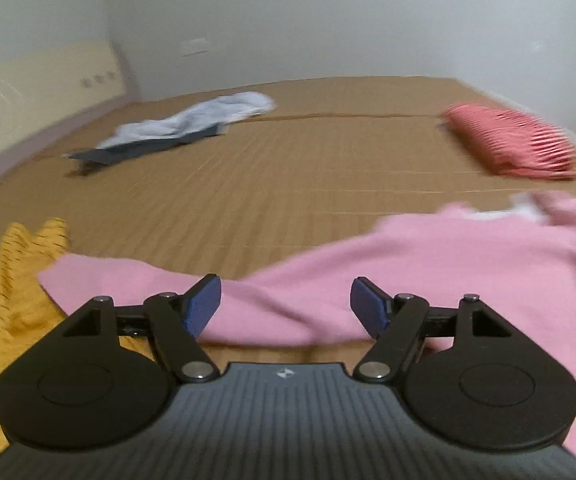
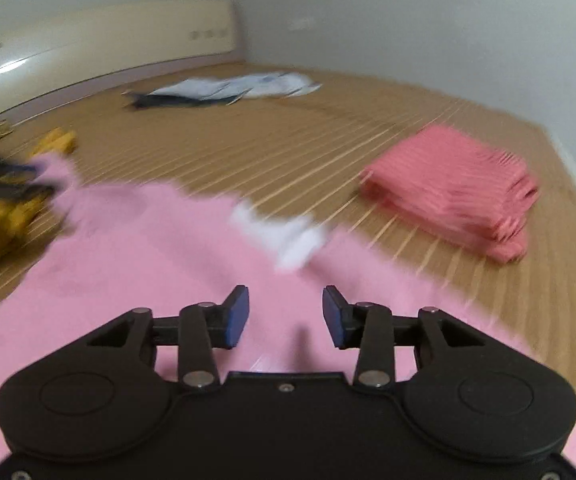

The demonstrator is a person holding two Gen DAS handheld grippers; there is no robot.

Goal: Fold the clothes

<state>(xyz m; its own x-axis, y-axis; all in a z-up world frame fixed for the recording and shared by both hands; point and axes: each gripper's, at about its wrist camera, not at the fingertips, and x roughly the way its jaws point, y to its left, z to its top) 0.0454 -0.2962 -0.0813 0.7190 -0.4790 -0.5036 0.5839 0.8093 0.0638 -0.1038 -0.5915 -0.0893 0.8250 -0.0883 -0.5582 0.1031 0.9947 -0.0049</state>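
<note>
The left gripper (image 1: 285,306) hangs over the near edge of a pink garment (image 1: 428,272), its blue pads (image 1: 203,304) spread wide with nothing pinched; cloth shows in the gap behind them, but the pads do not press on it. The pink garment lies unfolded on a woven mat (image 1: 288,168), running from about 8 o'clock in the left wrist view across to 3 o'clock, where a bit of white shows at its far edge. A yellow garment (image 1: 7,300) with dark flecks sits at 8 o'clock, touching or slipping under the pink corner. Far across the mat, at 11 o'clock, lies a crumpled pale blue and dark blue heap (image 1: 175,132); at 2 o'clock a folded red striped stack (image 1: 516,144) rests well apart from the pink one. In the right wrist view, the right gripper (image 2: 285,316) is over the middle of the pink garment (image 2: 135,264), its jaws narrower than the left's yet apart, gripping nothing that can be seen. A white patch (image 2: 283,236) lies on the pink cloth at 12 o'clock just beyond the fingertips. The red stack (image 2: 452,192) is at 2 o'clock, the blue heap (image 2: 223,90) at 11 o'clock near a cream headboard (image 2: 99,48), and the yellow garment (image 2: 3,216) at 9 o'clock, blurred.
</note>
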